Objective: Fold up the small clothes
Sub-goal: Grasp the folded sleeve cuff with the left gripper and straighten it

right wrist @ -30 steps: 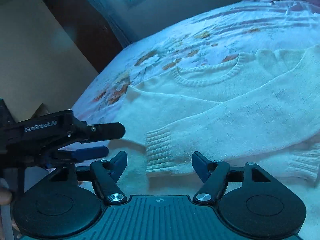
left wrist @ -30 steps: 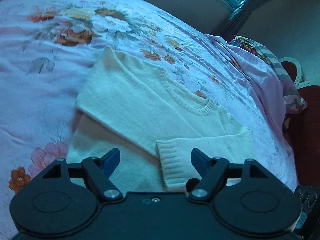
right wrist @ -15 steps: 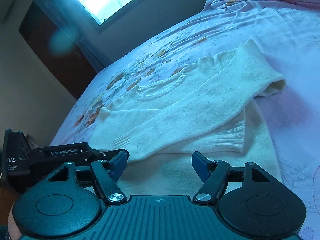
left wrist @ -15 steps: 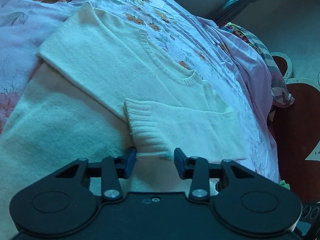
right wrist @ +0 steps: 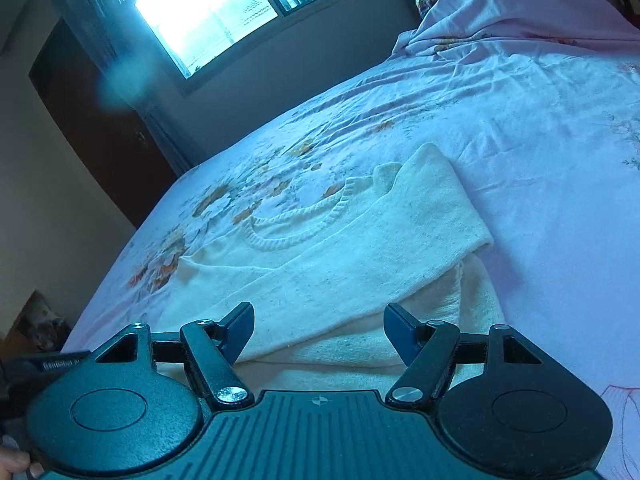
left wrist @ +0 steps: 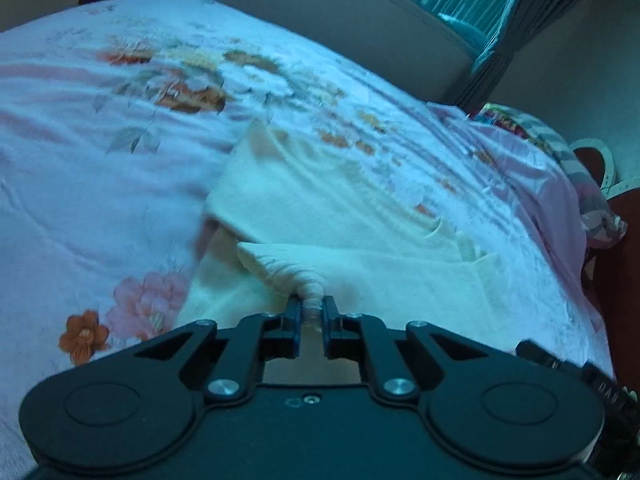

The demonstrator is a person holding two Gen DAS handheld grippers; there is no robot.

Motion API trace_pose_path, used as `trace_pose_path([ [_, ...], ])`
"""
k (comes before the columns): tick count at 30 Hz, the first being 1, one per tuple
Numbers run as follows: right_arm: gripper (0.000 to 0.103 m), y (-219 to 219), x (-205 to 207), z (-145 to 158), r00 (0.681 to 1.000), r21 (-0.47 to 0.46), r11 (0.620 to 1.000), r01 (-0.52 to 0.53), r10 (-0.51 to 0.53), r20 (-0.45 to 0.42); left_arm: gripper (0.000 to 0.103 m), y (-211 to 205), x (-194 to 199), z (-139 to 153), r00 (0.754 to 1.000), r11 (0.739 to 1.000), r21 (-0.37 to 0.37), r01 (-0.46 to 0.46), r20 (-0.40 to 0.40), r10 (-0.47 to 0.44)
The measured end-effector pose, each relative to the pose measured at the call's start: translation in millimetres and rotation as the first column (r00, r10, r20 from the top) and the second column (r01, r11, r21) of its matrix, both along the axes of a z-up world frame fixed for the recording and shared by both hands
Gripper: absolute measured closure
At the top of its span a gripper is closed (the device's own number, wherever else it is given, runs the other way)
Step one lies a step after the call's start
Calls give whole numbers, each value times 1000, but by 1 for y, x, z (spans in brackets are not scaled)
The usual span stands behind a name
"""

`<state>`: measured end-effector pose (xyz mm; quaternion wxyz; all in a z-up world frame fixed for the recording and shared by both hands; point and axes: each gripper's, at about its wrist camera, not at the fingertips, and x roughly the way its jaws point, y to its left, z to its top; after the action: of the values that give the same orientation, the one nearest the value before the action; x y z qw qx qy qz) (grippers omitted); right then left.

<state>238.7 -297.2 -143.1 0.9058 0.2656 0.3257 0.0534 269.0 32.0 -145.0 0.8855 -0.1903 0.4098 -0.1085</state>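
Fingers (left wrist: 294,312) of my left gripper (left wrist: 311,312) had just been closing and were pinched on the ribbed cuff (left wrist: 308,282) of the cream sweater (left wrist: 320,200), knit bunched between the pads. Right gripper (right wrist: 319,330) sat with its fingers spread wide, nothing between them, hovering over the sweater's near edge.

Sweater lay flat on the floral bedsheet (left wrist: 100,160), neckline (right wrist: 298,224) pointing toward the window (right wrist: 200,4), one sleeve folded across the chest, the other sleeve's fold on the right side. Left view was blurred, so how much cuff I had caught was probably only the ribbing, not both layers.

Handling judgement: soft, light, limp knit, stretches and sags when lifted, no slip risk against the pads but it drags on the sheet. Ribbed cuff and hem are the firmest places to take hold. For the body fold, I judged the right gripper should take the near hem corner, on the side away from the window.
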Motion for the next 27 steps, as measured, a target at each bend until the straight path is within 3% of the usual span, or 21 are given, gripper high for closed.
trace_pose_path([
  [3, 32, 6, 10, -5, 1000, -24, 1000, -9, 9, -21, 95, 3, -3, -16, 1000, 1000, 15, -8, -30, 8],
  [9, 32, -3, 44, -3, 1000, -137, 990, 15, -18, -26, 95, 10, -8, -3, 1000, 1000, -18, -23, 11, 23],
  [12, 32, -11, 49, -2, 999, -86, 996, 39, -41, -17, 95, 2, -12, -13, 1000, 999, 31, 12, -7, -12],
  [15, 32, -4, 46, -7, 1000, -88, 996, 7, -10, -28, 82, 4, -8, -18, 999, 1000, -5, 2, -37, -2],
  [19, 32, 0, 37, -14, 999, -93, 996, -5, 1, -50, 32, 4, 2, -10, 1000, 1000, -21, -20, -9, 19],
  [21, 32, -1, 35, -15, 998, -83, 997, 0, -5, -56, 38, 4, 7, -7, 999, 999, -6, -38, 5, 38],
  [23, 32, -1, 34, -15, 999, -80, 997, 2, -6, -53, 90, 6, 14, -9, 999, 999, 1, -40, -19, 40],
  [27, 32, 4, 38, -13, 999, -99, 995, -12, 7, -48, 93, 8, 19, -16, 999, 1000, 22, -19, -28, 20],
])
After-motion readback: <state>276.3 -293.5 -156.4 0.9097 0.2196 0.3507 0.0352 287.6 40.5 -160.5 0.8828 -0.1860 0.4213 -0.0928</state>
